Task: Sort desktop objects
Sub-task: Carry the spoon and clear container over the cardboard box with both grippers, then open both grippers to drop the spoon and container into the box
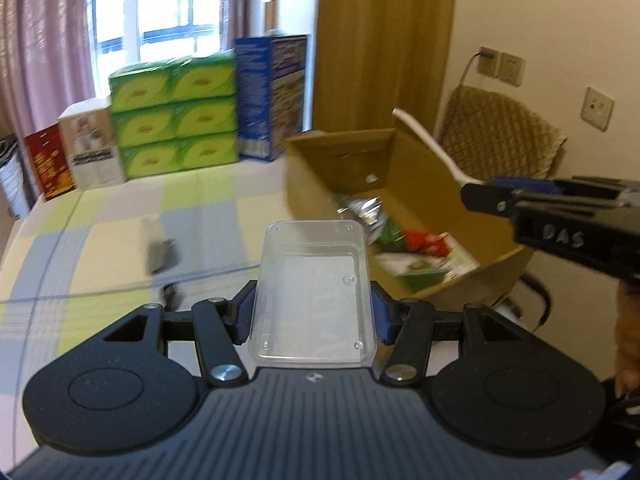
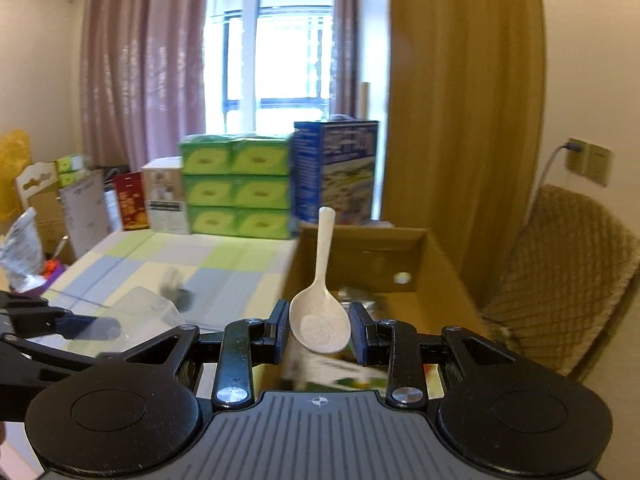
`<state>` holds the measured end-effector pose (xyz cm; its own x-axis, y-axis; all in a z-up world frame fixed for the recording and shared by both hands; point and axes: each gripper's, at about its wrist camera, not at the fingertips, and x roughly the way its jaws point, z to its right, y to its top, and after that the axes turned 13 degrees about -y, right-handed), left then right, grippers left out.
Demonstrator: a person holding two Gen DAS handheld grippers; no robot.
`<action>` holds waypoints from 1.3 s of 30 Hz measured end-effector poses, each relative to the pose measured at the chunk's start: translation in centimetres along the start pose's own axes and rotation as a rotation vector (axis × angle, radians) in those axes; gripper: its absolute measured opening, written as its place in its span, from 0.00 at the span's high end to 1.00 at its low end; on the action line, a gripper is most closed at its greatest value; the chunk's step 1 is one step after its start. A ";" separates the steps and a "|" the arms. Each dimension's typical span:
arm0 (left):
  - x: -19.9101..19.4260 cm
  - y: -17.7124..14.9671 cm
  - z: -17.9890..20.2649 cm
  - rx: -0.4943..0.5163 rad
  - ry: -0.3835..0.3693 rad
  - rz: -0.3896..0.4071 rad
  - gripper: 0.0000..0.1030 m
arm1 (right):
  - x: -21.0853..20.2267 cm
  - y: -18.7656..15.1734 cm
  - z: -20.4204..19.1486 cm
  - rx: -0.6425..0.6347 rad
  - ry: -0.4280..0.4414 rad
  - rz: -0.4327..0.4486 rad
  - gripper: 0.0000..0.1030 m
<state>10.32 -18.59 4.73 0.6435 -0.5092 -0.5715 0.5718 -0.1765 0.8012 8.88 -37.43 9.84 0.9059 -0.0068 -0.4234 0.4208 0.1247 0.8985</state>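
Note:
In the left wrist view my left gripper [image 1: 313, 310] is shut on a clear plastic container [image 1: 312, 280], held above the checked tablecloth [image 1: 100, 232]. My right gripper [image 2: 320, 322] is shut on the bowl of a beige spoon [image 2: 320, 320], its handle pointing up. The same spoon [image 1: 424, 140] juts from the right gripper [image 1: 480, 196] over the open cardboard box [image 1: 352, 160], which holds wrappers and packets. From the right wrist view, the left gripper [image 2: 96, 328] and its container [image 2: 136, 312] sit at the left, beside the cardboard box [image 2: 360, 248].
A small dark object [image 1: 160, 256] lies blurred on the cloth. Stacked green tissue boxes [image 1: 176, 116], a blue carton [image 1: 272, 96] and smaller boxes line the table's far edge. A chair with a woven cover [image 1: 500, 140] stands behind the box, by the wall.

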 end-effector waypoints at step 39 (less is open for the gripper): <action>10.3 5.8 2.8 -0.007 -0.073 -0.061 0.47 | 7.6 -0.8 9.0 0.075 -0.047 -0.147 0.72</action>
<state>18.82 -27.26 3.98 0.5688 -0.5579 -0.6044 0.6127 -0.2028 0.7639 15.81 -46.49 6.93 0.8348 -0.0658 -0.5466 0.5497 0.0443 0.8342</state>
